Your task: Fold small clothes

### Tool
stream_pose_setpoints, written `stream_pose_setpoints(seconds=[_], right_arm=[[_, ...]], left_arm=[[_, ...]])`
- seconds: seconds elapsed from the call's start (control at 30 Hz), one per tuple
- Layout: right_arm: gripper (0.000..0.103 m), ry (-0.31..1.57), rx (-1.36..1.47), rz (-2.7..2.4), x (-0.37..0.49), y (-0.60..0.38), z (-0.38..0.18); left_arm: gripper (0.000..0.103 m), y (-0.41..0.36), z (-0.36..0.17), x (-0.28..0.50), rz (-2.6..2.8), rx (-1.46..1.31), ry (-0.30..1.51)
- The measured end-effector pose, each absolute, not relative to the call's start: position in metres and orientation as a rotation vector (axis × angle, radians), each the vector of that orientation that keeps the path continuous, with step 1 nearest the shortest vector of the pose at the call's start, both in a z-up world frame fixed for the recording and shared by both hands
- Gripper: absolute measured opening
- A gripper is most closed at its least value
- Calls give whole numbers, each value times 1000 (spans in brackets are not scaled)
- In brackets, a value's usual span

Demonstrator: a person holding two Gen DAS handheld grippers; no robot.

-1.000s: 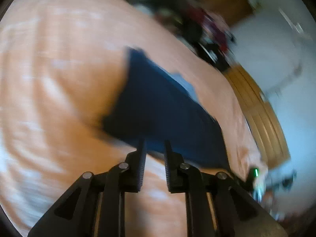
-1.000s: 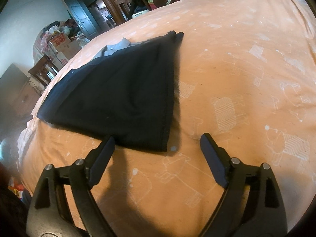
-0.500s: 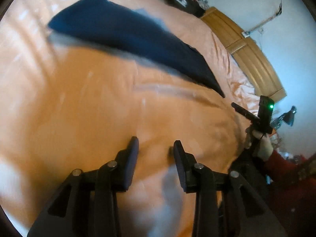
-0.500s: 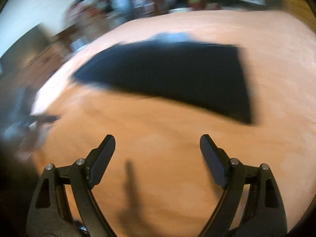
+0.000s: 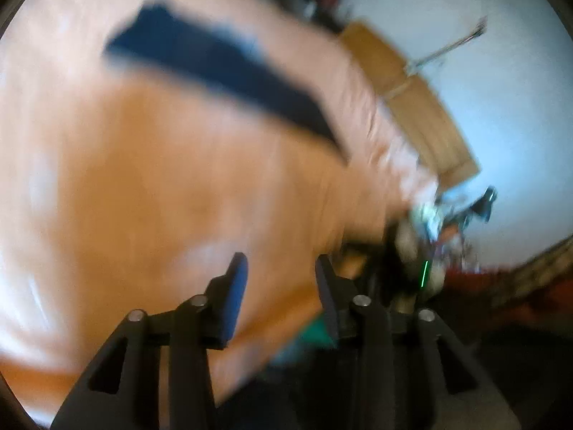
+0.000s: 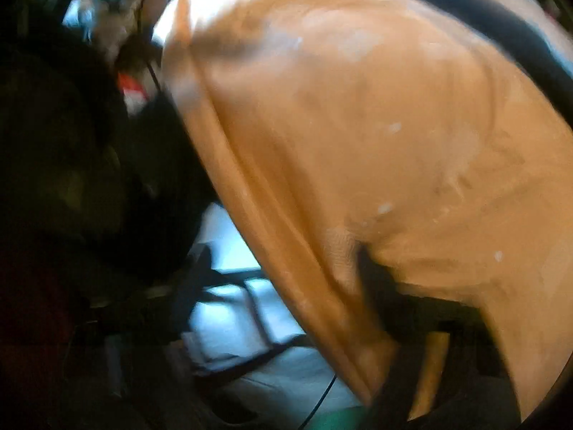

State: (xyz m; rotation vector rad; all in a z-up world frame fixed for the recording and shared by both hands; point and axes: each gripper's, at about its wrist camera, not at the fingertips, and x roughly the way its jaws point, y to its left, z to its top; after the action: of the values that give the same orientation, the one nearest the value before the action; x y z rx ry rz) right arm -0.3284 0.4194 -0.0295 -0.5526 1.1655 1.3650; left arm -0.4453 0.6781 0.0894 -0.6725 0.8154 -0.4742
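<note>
The dark garment (image 5: 222, 68) lay folded flat toward the far edge of the bed (image 5: 143, 186), apparently done. The left gripper (image 5: 281, 279) hung released, empty; the right gripper's jaws were too blurred to tell.

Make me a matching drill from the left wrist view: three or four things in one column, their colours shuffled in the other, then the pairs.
Things:
1. folded garment
2. bedspread
3. headboard
4. wall

Colours:
A. pale bluish white
B. orange
C. dark navy
D. light wood brown

Pairs: 1-C, 2-B, 3-D, 4-A
</note>
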Motion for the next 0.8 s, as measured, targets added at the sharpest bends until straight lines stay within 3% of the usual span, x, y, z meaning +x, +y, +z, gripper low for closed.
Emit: stream_pose_setpoints(seconds=[0.07, 0.1, 0.2, 0.27, 0.37, 0.43, 0.53, 0.63, 0.7, 0.8], right_arm=[[56, 1065, -420, 1309, -292, 413, 7], [56, 1013, -391, 1262, -274, 413, 19], [52, 906, -444, 1033, -216, 427, 24], [44, 949, -491, 959, -193, 439, 4], [48, 989, -576, 961, -213, 444, -22], [64, 967, -631, 996, -253, 440, -27], [72, 1038, -698, 1082, -307, 428, -49], [72, 1040, -760, 1131, -349, 412, -57], [63, 1109, -665, 1180, -349, 403, -46], [64, 1054, -524, 1163, -329, 388, -11]], left_arm=[[58, 674, 105, -411, -471, -622, 735], [58, 669, 106, -388, -451, -567, 736], [56, 642, 78, -315, -399, -417, 857], [50, 616, 42, -288, -388, -344, 1021], [50, 594, 19, -317, -413, -218, 1095], [51, 595, 22, -345, -465, -281, 1106], [53, 600, 18, -394, -513, -345, 1112], [52, 612, 3, -441, -527, -416, 1193], [50, 624, 5, -464, -522, -528, 1222], [49, 638, 50, -482, -543, -610, 1077]])
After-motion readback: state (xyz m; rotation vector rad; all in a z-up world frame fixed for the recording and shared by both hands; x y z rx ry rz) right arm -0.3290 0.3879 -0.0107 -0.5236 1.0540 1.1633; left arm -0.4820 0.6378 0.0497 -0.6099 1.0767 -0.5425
